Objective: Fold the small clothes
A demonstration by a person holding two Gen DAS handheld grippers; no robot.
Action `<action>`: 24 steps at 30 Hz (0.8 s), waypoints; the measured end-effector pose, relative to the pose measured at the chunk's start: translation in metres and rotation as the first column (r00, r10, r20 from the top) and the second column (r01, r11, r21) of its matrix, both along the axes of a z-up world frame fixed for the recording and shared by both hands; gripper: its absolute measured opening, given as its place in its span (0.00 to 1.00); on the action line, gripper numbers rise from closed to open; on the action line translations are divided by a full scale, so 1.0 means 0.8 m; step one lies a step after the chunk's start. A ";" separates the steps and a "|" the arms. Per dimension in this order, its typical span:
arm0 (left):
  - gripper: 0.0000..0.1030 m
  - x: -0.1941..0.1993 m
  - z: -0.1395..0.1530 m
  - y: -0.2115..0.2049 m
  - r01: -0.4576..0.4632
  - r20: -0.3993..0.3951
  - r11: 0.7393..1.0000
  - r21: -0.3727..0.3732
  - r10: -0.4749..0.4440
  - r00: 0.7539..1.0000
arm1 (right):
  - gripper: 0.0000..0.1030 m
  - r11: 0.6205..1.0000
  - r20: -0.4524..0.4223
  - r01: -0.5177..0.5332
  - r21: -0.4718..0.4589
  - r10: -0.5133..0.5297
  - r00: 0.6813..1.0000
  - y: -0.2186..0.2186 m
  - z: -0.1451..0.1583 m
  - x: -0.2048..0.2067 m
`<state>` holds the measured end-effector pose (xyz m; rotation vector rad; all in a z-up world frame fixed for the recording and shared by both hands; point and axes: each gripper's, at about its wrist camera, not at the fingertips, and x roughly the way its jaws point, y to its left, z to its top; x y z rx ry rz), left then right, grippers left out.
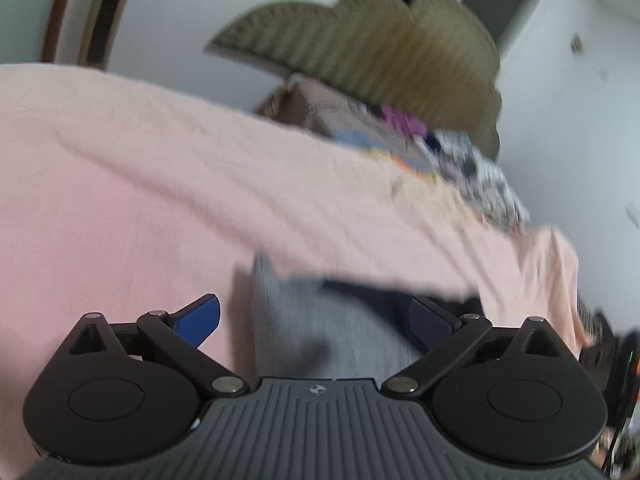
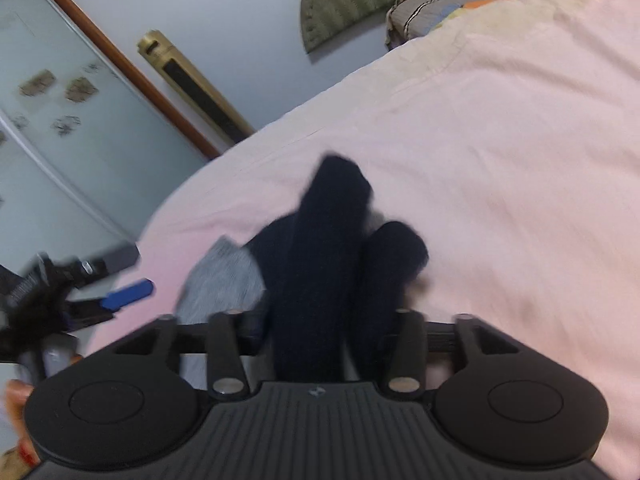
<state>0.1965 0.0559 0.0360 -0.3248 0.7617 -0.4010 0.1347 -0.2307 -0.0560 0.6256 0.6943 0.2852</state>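
Closest in the left wrist view, the left hand-held gripper [image 1: 314,318] stands spread wide, its blue fingertips [image 1: 202,316] well apart and pressing on nothing, with a grey sock [image 1: 316,332] lying between them on the pink bedsheet [image 1: 120,184]. In the right wrist view the right hand-held gripper [image 2: 316,332] shows only its black linkage; its fingertips are hidden behind cloth, so whether it pinches anything I cannot tell, though dark navy socks [image 2: 324,248] run straight up the middle between its arms, and the grey sock [image 2: 224,280] lies just beside them to the left. The left hand-held gripper [image 2: 128,292] also shows at that view's left edge, blurred, above the sheet. Both pictures are smeared, so the hands are likely mid-move. The step in hand looks like laying the small socks out and pairing them for a fold. To do it well, I would lay one sock flat and straight on the bedsheet [image 2: 500,160] before gripping it, take it by the cuff or toe alone without catching the sheet beneath, and keep grey apart from navy so that only one layer is picked up. Farther off there is no bin, basket or drawer in view; the nearest to a holder is the bed itself, whose far end carries a heap of patterned bedding [image 1: 472,168] against an olive headboard [image 1: 380,40].
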 end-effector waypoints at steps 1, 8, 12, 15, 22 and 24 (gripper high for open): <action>0.97 -0.015 -0.005 0.002 0.018 -0.027 1.000 0.017 -0.018 0.999 | 0.65 1.000 0.000 -0.003 0.024 0.003 1.000 -0.008 0.000 -0.015; 0.96 -0.130 -0.074 0.014 0.163 -0.193 0.981 -0.102 -0.180 0.965 | 0.64 0.983 -0.084 -0.103 0.155 0.117 0.990 -0.037 -0.030 -0.116; 0.75 -0.158 -0.084 0.008 0.181 -0.144 0.978 -0.102 -0.194 0.970 | 0.54 0.980 -0.070 -0.138 0.140 0.149 0.986 -0.017 -0.043 -0.151; 0.20 -0.154 -0.096 0.011 0.167 -0.218 0.973 -0.160 -0.199 0.955 | 0.15 0.987 -0.097 -0.108 0.117 0.120 0.988 0.001 -0.047 -0.149; 0.16 -0.177 -0.065 0.032 0.126 -0.118 0.991 -0.040 -0.130 0.984 | 0.12 0.992 -0.007 -0.116 0.055 0.117 0.993 0.035 -0.023 -0.176; 0.18 -0.183 -0.068 0.024 0.134 -0.122 0.991 0.003 -0.132 0.984 | 0.13 0.992 -0.035 -0.073 -0.100 0.069 0.997 0.047 -0.021 -0.181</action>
